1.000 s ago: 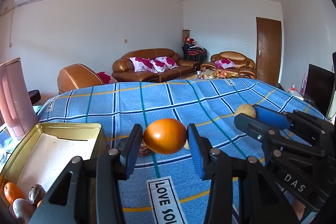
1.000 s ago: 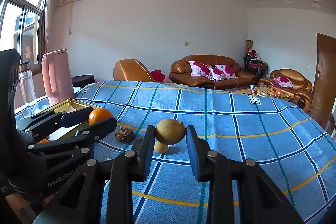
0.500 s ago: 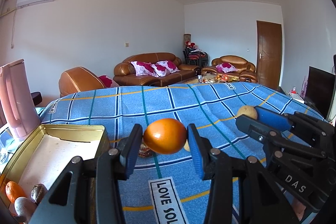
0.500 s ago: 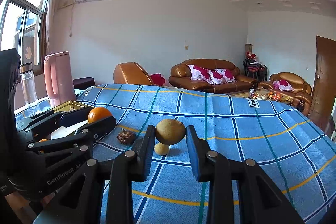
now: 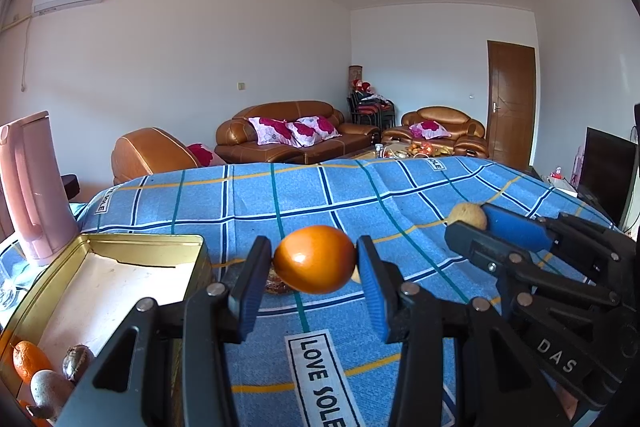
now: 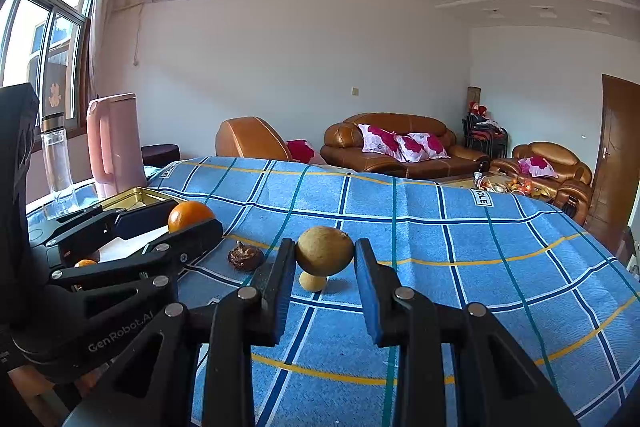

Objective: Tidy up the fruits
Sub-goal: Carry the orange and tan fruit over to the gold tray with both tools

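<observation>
My left gripper (image 5: 315, 257) is shut on a glossy orange fruit (image 5: 315, 259), held above the blue checked tablecloth (image 5: 320, 195) just right of a gold tin tray (image 5: 140, 241). My right gripper (image 6: 325, 251) is shut on a round tan fruit (image 6: 325, 250), also off the cloth. Each gripper shows in the other's view: the right one (image 5: 468, 223) with its tan fruit at right, the left one (image 6: 192, 223) with its orange fruit (image 6: 189, 215) at left. The tray's near corner holds an orange (image 5: 30, 361) and two brownish fruits (image 5: 76, 359).
A dark wrinkled fruit (image 6: 245, 255) and a small tan fruit (image 6: 313, 282) lie on the cloth ahead of the grippers. A pink jug (image 6: 114, 143) and a clear bottle (image 6: 56, 163) stand behind the tray. Sofas and a door lie beyond the table.
Both grippers keep their fruits and hold almost still. Only the room behind sits very slightly lower in both views.
</observation>
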A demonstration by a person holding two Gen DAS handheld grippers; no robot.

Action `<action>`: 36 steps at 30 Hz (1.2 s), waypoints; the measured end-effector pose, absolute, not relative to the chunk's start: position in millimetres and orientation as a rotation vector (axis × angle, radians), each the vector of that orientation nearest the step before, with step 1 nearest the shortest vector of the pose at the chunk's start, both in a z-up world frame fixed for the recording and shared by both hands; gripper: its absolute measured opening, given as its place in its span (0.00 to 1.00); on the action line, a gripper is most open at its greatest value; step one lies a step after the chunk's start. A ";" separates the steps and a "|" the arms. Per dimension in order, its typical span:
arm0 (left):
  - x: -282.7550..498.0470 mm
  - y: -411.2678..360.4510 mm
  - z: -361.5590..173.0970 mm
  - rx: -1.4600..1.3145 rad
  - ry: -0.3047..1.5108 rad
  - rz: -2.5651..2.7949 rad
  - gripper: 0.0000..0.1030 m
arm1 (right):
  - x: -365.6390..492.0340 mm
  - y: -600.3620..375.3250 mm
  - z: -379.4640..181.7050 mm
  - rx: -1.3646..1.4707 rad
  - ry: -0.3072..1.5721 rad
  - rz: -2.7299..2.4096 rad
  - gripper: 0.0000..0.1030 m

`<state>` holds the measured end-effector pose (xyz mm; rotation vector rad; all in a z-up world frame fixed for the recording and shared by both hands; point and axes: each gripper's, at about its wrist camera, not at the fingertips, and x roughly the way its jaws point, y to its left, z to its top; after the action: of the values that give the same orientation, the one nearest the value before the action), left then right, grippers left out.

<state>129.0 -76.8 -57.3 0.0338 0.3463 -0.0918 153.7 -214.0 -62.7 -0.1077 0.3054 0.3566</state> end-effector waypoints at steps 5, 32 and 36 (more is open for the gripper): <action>125.1 -75.2 -57.3 0.033 0.346 -0.096 0.44 | 150.7 -210.9 -62.7 -0.114 0.310 0.358 0.31; 61.9 -35.0 -54.1 0.032 0.298 -0.074 0.44 | 109.7 -163.3 -66.5 -0.195 0.317 0.456 0.31; 53.3 -24.0 -53.7 0.029 0.292 -0.061 0.44 | 104.2 -149.8 -67.7 -0.207 0.318 0.484 0.31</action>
<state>53.4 -24.0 -53.7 0.0295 0.2917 -0.0606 104.2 -149.8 -67.7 -0.2067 0.3178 0.4844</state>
